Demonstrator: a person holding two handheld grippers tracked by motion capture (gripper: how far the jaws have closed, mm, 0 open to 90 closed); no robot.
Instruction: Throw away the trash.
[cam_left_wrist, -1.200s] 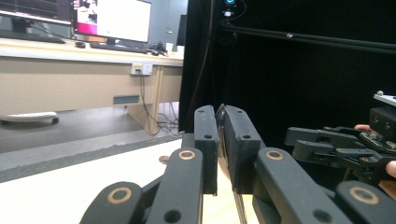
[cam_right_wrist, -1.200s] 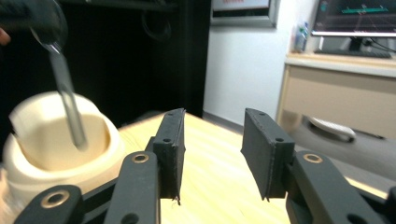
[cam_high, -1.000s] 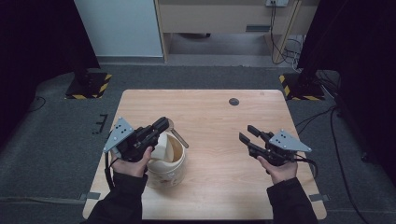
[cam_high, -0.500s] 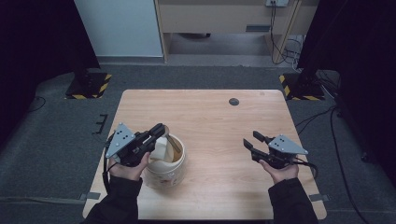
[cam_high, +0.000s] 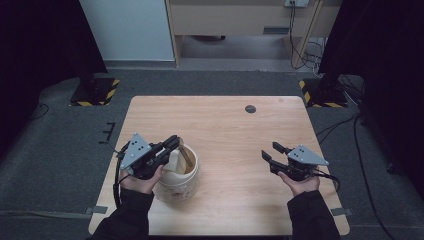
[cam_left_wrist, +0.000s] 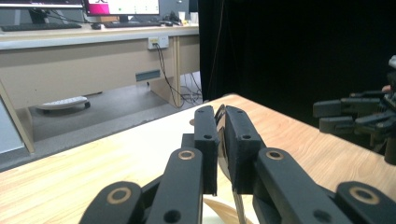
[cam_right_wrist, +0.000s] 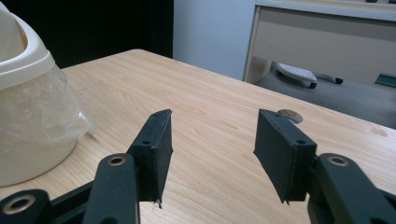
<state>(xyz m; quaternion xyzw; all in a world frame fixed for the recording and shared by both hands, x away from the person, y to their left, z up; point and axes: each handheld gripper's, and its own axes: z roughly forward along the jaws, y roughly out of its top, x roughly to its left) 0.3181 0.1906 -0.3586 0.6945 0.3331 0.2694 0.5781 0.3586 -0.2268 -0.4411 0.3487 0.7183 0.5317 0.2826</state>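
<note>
A cream bin with a clear plastic liner stands at the table's front left; it also shows at the left of the right gripper view. My left gripper reaches over its rim and is shut on the thin edge of the bin's swing lid, which is tipped up. In the left gripper view the jaws of that gripper press on this thin edge. My right gripper hovers low over bare wood at the front right. Its jaws have just been opening, with nothing between them.
The wooden table has a round dark grommet near its far edge. Grey carpet, cables and a desk lie beyond. In the left gripper view the right gripper shows at the far right.
My right hand has sunk a little toward the table and its jaws have spread wider. The left gripper keeps its grip on the lid and has barely moved.
</note>
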